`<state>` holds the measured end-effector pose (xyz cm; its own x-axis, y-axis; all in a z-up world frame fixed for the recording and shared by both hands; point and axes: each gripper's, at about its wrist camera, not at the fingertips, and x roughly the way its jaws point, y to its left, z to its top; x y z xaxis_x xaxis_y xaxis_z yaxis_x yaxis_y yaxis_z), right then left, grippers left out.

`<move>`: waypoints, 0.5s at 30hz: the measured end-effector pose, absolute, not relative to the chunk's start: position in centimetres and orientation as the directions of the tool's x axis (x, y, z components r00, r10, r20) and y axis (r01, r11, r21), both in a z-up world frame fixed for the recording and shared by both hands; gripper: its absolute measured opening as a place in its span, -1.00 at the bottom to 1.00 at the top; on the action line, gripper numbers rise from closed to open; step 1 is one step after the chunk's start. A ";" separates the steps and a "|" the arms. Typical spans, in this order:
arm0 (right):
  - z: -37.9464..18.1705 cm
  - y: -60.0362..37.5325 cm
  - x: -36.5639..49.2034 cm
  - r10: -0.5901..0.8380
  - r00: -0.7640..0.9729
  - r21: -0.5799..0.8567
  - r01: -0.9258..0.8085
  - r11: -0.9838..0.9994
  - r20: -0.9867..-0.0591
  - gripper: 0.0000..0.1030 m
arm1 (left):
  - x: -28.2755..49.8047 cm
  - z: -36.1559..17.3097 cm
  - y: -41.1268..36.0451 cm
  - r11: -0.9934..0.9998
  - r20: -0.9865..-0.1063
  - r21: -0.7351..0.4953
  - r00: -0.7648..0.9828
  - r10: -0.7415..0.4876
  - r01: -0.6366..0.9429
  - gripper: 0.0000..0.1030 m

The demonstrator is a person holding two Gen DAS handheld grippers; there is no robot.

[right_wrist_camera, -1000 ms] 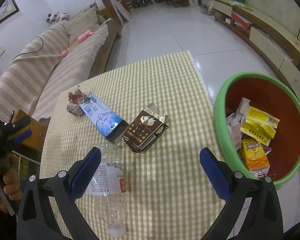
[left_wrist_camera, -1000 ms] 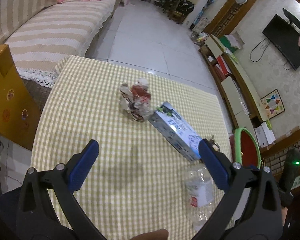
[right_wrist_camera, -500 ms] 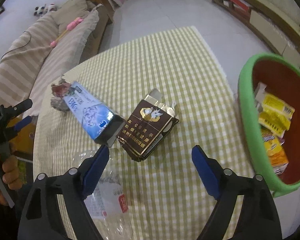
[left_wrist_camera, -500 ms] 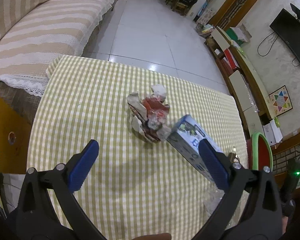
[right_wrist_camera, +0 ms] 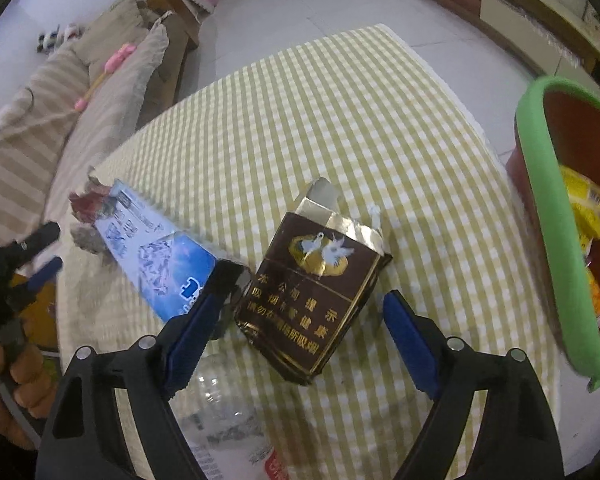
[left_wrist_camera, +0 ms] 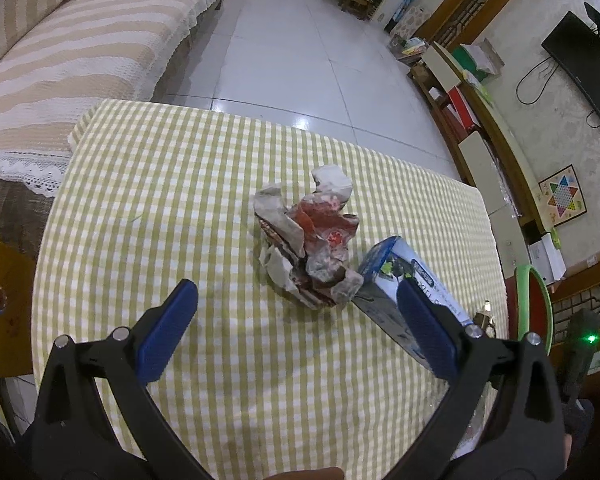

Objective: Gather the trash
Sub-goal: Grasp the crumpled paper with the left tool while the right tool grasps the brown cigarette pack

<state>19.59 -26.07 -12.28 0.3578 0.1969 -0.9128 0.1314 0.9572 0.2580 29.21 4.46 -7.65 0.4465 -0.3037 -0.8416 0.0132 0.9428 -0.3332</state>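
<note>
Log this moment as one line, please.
left hand-held gripper: open, facing crumpled wrapper | right hand-held gripper: open, straddling brown cigarette pack | blue carton, bottle on table | bin beside table

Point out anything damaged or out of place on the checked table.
The brown cigarette pack is torn open at the top, foil sticking out. A crumpled red-and-white paper wad lies against the blue-and-white carton. A crushed clear plastic bottle lies flat.
</note>
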 end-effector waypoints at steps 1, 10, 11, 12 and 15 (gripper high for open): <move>-12.3 -25.9 19.5 0.175 0.358 0.232 0.124 0.965 -0.917 0.44 | 29.3 -7.7 4.2 0.944 -0.842 -0.330 0.446 -0.302 0.017 0.89; -12.6 -27.3 19.4 0.109 0.365 0.165 0.123 0.979 -0.924 0.14 | 29.8 -8.1 3.3 0.949 -0.845 -0.314 0.447 -0.293 0.030 0.89; -12.5 -27.4 19.5 0.108 0.372 0.163 0.119 0.979 -0.922 0.14 | 30.0 -8.1 3.2 0.950 -0.846 -0.312 0.445 -0.292 0.030 0.89; -12.6 -27.5 19.5 0.105 0.375 0.158 0.114 0.981 -0.921 0.14 | 30.2 -8.1 3.1 0.950 -0.847 -0.310 0.445 -0.290 0.030 0.89; -12.6 -27.5 19.5 0.095 0.383 0.143 0.099 0.985 -0.919 0.12 | 30.7 -8.2 2.7 0.953 -0.849 -0.302 0.447 -0.282 0.028 0.89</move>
